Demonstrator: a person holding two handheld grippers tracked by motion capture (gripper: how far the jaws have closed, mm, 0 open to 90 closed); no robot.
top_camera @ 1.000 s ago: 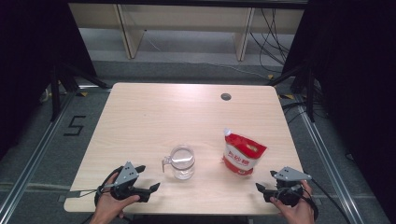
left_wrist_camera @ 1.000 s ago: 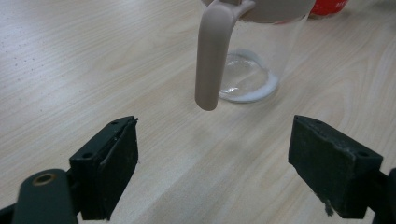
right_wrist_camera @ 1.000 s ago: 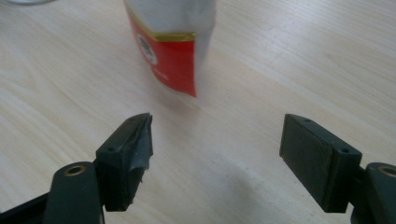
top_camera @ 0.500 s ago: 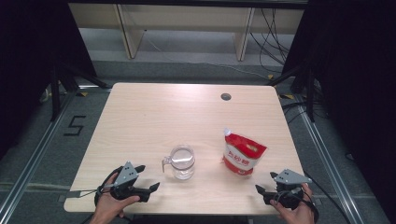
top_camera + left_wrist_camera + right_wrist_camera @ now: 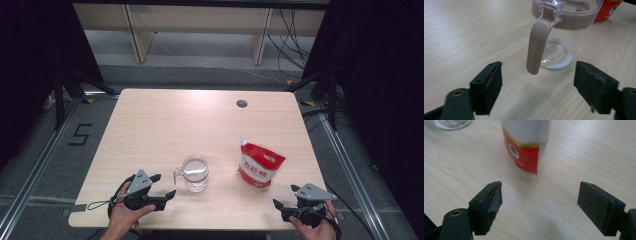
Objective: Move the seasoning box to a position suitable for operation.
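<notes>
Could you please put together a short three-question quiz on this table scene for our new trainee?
1. True or false: the left hand-held gripper is clamped on the jug's handle.
2. Which thing stands ahead of the right hand-held gripper? A) red pouch B) glass jug C) a bowl
3. Fill in: the jug's handle points toward the ___ hand-held gripper.

Key: 1. False: its jaws stand open, short of the handle. 2. A. 3. left.

Pale wooden table [image 5: 165, 125] with clear jug [image 5: 195, 173], red pouch [image 5: 260, 167].
</notes>
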